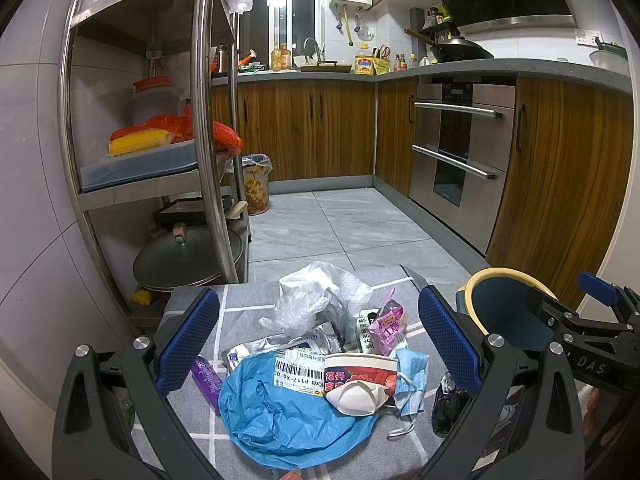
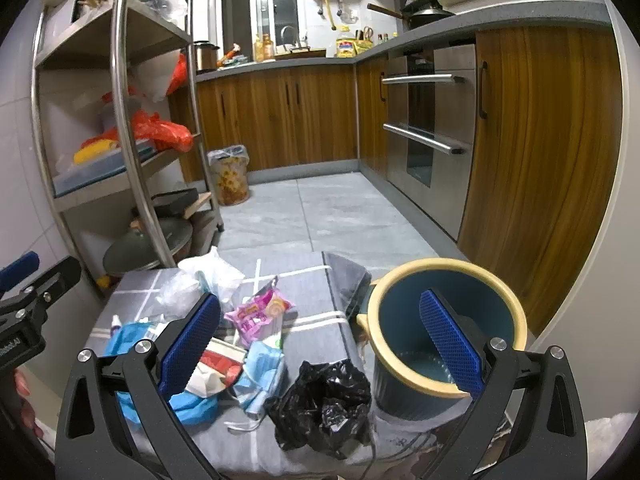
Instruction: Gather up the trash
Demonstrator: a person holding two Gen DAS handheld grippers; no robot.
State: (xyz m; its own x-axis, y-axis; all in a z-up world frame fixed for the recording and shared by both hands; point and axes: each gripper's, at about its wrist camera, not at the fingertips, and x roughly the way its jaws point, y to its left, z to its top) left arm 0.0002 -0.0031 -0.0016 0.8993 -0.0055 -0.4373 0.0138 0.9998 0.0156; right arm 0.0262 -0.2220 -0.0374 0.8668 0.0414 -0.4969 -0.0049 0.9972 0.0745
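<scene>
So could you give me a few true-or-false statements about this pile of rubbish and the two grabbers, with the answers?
1. Both sets of jaws are open and hold nothing. True: the left gripper and the right gripper are both empty.
2. The blue bin with the cream rim is packed with trash. False: no trash shows inside it.
3. A crumpled black plastic bag lies on the grey cloth next to the bin. True.
4. The pink snack wrapper is already in the bin. False: it lies on the cloth among the other trash.
5. A blue face mask lies in the pile. True.
</scene>
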